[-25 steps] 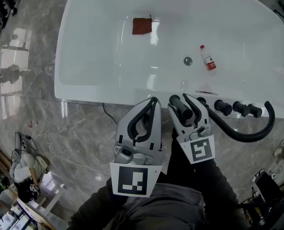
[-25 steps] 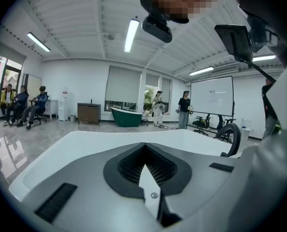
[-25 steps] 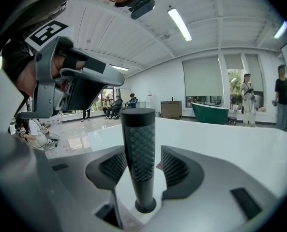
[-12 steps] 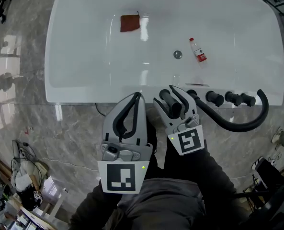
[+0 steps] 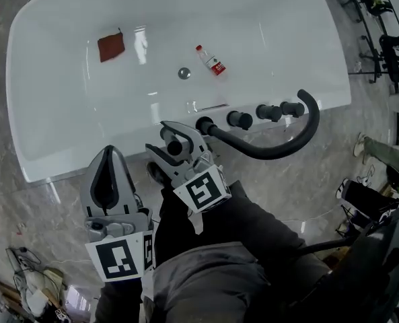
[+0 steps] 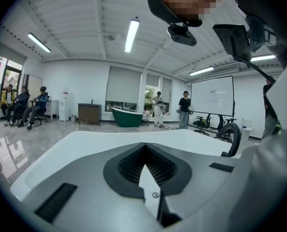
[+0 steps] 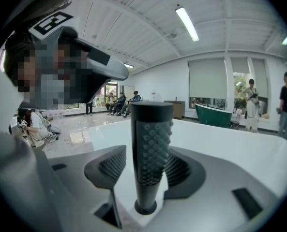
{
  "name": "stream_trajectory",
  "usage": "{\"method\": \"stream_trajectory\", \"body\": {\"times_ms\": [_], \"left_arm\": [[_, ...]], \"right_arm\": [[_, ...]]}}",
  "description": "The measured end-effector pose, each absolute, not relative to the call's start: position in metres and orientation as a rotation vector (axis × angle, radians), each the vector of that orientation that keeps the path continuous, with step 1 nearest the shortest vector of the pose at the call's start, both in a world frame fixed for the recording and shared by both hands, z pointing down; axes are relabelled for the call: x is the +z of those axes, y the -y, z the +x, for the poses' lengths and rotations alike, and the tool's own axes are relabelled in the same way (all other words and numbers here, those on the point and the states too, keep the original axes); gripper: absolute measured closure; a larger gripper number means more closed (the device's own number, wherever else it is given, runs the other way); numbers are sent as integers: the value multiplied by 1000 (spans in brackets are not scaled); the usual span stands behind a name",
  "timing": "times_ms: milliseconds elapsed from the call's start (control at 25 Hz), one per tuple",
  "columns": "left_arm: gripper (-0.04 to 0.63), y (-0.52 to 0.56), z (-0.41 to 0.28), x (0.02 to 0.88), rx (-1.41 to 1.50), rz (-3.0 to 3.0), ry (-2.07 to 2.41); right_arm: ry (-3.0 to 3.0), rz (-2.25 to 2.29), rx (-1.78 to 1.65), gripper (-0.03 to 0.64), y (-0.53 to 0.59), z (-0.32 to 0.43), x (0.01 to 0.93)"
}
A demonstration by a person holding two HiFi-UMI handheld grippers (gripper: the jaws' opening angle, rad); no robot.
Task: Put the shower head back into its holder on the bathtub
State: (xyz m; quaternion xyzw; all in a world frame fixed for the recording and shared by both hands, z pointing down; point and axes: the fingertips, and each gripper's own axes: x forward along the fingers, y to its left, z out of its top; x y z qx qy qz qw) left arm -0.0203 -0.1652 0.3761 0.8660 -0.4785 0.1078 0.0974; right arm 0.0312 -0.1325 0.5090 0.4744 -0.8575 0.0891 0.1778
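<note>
**Head view.** The shower head (image 5: pixel 174 145) is a black stick-shaped unit, seen here end-on. It sits between the jaws of the right gripper (image 5: pixel 172 151), just outside the near rim of the white bathtub (image 5: pixel 44 160) and left of a row of black knobs (image 5: pixel 268 112). A black hose (image 5: pixel 273 152) runs from beside the gripper, loops over the floor and rises back to the rim past the knobs. A red cloth (image 5: pixel 110 46) and a small bottle (image 5: pixel 211 60) lie inside the tub. The left gripper (image 5: pixel 108 160) is held over the floor, well apart from the shower head.

**Left gripper view.** The jaws are pressed together with nothing between them. A green tub (image 6: pixel 127 117) stands in the background, which the head view does not show.

**Right gripper view.** The jaws clamp the shower head from both sides. Only this view shows its face, which is covered in rubber nubs.
</note>
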Motion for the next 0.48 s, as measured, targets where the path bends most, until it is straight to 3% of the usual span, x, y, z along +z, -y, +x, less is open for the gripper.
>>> {"method": "stream_trajectory", "body": {"times_ms": [480], "left_arm": [[592, 156, 5, 374, 262, 2548, 1381]], "right_arm": [[2419, 1316, 106, 393, 129, 56, 496]]}}
